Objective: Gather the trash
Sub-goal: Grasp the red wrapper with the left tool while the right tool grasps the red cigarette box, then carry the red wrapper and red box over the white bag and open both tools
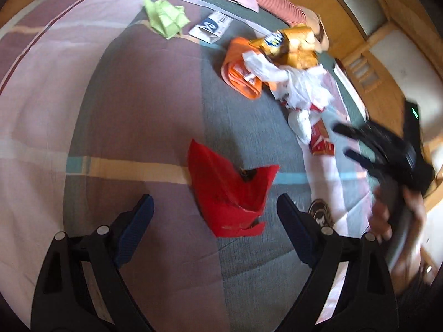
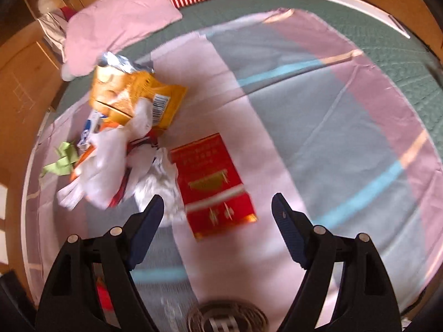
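Left hand-held gripper (image 1: 214, 210) hovers spread above one red wrapper (image 1: 229, 191) mid-bed. Right hand-held gripper (image 2: 217, 207), spread too, hangs over one red packet (image 2: 213, 182).

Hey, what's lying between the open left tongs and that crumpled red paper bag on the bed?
Nothing; in the left wrist view only bare striped bedsheet separates the left tongs from the crumpled red paper bag.

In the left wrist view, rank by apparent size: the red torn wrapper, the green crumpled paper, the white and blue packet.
1. red torn wrapper, clearly largest, though it lies nearest the camera, which inflates it.
2. green crumpled paper.
3. white and blue packet, close to the green paper; their order is unsure.
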Demonstrator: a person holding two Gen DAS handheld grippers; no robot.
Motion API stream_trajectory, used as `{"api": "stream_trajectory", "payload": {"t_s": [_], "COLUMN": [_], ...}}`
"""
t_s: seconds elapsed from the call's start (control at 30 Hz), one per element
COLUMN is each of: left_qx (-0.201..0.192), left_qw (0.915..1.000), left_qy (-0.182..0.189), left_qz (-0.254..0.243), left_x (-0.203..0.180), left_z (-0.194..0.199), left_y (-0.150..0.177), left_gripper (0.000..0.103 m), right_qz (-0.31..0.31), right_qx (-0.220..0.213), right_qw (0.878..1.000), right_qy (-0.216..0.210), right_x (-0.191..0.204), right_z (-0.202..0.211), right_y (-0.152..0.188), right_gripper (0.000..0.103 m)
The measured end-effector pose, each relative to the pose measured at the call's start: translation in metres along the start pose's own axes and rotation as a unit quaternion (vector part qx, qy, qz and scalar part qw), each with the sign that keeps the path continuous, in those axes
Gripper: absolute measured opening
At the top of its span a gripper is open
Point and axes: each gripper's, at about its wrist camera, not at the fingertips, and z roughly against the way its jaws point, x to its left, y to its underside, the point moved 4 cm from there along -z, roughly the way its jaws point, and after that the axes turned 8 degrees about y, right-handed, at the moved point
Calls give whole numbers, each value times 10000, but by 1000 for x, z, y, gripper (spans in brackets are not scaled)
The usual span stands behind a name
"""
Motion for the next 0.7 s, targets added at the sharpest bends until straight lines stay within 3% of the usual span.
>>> {"api": "stream_trajectory", "payload": {"t_s": [0.07, 0.13, 0.2, 0.23, 0.27, 0.3, 0.5, 0.63, 0.7], "left_qx": [-6, 77, 88, 83, 107, 146, -140, -479, -717], "left_qw": [9999, 9997, 9991, 9988, 9987, 9988, 9978, 9962, 9940], "left_qy": [-52, -52, -191, -217, -169, -80, -109, -45, -194], "left_qz": [-112, -222, -358, -437, -466, -451, -645, -731, -803], "left_x": [-2, -6, -10, -13, -15, -17, -31, -39, -43], "left_z": [-1, -4, -7, -7, -7, -8, 14, 51, 74], "left_y": [1, 3, 5, 6, 7, 8, 12, 14, 17], "left_gripper": [85, 75, 66, 60, 46, 43, 38, 38, 38], "right_qz": [97, 313, 462, 500, 530, 538, 412, 488, 581], "right_qx": [80, 165, 138, 152, 170, 153, 342, 387, 373], "right_qw": [9999, 9990, 9982, 9981, 9979, 9979, 9986, 9978, 9972], "right_qy": [105, 255, 357, 340, 333, 315, -47, -215, -274], "right_x": [5, 11, 11, 10, 10, 9, -3, -1, 4], "right_z": [-13, -23, -25, -26, -26, -24, 7, 43, 62], "right_y": [-2, -2, 2, 5, 8, 10, 41, 70, 87], "right_gripper": [79, 79, 71, 60, 59, 59, 58, 58, 58]}}
